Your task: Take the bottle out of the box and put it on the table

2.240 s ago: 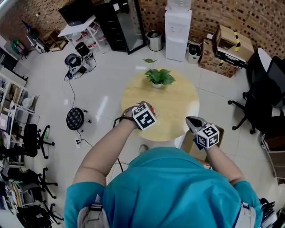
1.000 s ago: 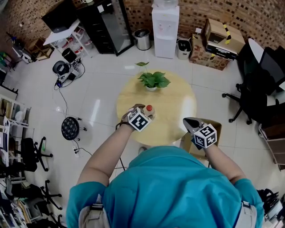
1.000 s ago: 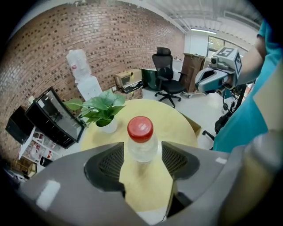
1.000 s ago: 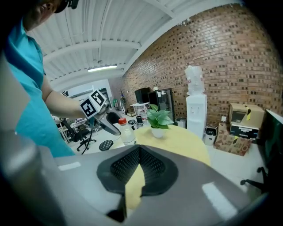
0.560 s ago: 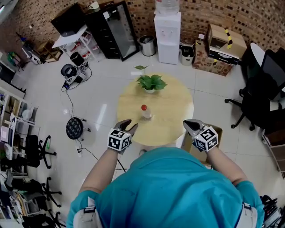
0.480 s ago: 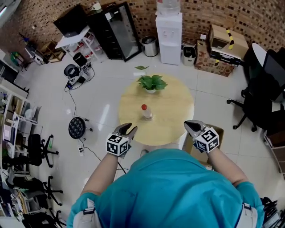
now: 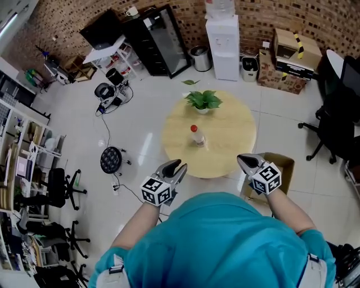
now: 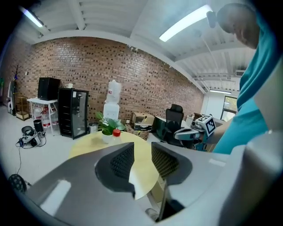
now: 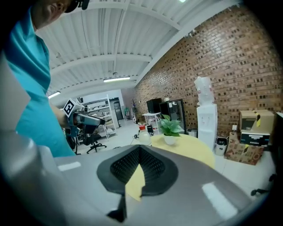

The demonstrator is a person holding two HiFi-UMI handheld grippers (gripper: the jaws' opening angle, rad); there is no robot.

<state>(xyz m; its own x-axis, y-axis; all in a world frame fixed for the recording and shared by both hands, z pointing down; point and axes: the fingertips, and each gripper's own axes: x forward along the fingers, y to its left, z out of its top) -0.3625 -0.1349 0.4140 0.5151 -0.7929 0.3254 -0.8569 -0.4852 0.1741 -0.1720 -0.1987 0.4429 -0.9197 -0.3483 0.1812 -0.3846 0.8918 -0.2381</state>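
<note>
While the bottle [image 7: 196, 136] stands upright on the round table [image 7: 230, 132], out of the box and red cap up, neither of your grippers touches it. Bottle position: ahead of both sets of jaws, well apart from the tips, somewhat nearer your left gripper [image 7: 175, 166] than your right gripper [image 7: 243, 160]. Seen along the left jaws, it sits just left of the gap and far beyond it. Seen along the right jaws, it sits almost straight over the tips, again far off.

Left gripper: released. The jaws stand apart with a clear gap, and they have just been closing. Nothing is between the pads; only table top and floor show through. You hold it at the table's near edge, pointing towards the bottle.

Right gripper: clenched, empty. The tips meet, and the pads form a narrow wedge with bare table top showing through. You hold it at the table's near right edge.

Box [image 7: 279, 169]: open-topped cardboard, on the floor just beside and below your right gripper, on its outer side, close against the table.

Further out: a potted plant [image 7: 203, 100] on the table just beyond the bottle, further from both grippers. Past the table, ahead of the jaws, a white water dispenser [image 7: 224, 31] stands at the brick wall [image 7: 264, 14], with a black cabinet [image 7: 160, 39] to its left.
</note>
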